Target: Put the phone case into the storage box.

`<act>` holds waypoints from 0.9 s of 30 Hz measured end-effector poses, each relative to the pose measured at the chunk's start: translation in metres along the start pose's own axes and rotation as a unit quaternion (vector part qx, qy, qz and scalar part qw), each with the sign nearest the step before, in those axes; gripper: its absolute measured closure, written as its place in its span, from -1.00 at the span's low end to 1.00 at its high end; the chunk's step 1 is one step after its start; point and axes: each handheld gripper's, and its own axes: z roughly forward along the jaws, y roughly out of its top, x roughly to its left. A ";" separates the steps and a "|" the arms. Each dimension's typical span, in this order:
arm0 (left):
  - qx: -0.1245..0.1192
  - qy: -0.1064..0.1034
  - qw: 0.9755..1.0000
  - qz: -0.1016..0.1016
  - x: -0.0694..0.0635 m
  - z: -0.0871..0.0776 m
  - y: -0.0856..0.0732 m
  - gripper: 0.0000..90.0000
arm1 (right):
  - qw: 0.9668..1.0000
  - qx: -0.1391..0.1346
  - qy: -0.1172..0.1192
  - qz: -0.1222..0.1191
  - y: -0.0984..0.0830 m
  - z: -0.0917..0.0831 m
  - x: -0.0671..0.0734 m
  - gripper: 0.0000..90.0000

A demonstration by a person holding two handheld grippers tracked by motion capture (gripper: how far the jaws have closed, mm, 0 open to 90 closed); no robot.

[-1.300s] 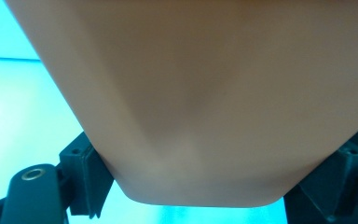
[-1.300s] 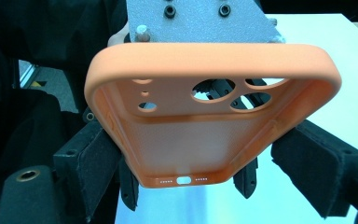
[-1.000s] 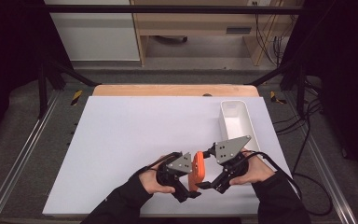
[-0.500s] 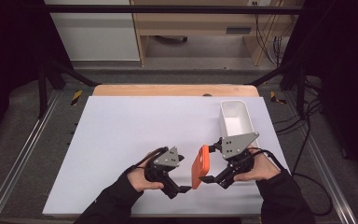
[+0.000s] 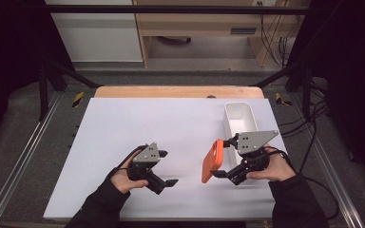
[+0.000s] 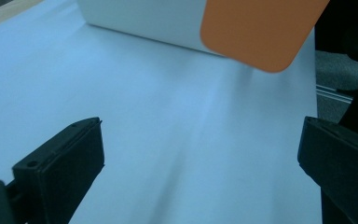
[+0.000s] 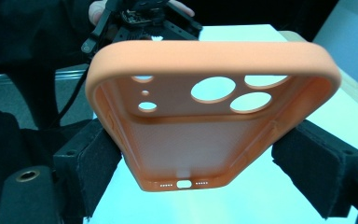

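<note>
My right gripper point(image 5: 222, 157) clamps the orange phone case point(image 5: 211, 161) by its long edges, my left gripper point(image 5: 167, 167) hangs open and empty, so I carry the case level to the white bin point(image 5: 240, 115).

The phone case point(image 5: 211, 160) is plain orange. Just beside it stands a white bin point(image 5: 240, 118). The worktop point(image 5: 138, 123) under both is white, with black claws point(image 5: 171, 183) nearby.

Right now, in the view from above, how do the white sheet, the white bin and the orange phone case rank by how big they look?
1. White sheet, by far the largest.
2. White bin.
3. Orange phone case, held up on edge in the right gripper, so it looks narrower than it is.
</note>
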 end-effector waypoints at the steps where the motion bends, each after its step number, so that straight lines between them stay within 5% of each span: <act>1: -0.001 0.005 1.000 -0.003 0.002 -0.002 -0.002 -1.00 | 1.000 -0.001 -0.006 -0.001 0.000 -0.002 0.000 -0.64; 15: -0.022 0.063 0.997 -0.040 0.021 -0.036 -0.026 -0.99 | 0.999 -0.017 -0.047 0.013 0.003 -0.020 -0.007 -0.64; 27: -0.044 0.140 0.987 -0.066 0.038 -0.066 -0.049 -0.99 | 0.994 -0.023 -0.101 0.038 0.009 -0.037 -0.018 -0.64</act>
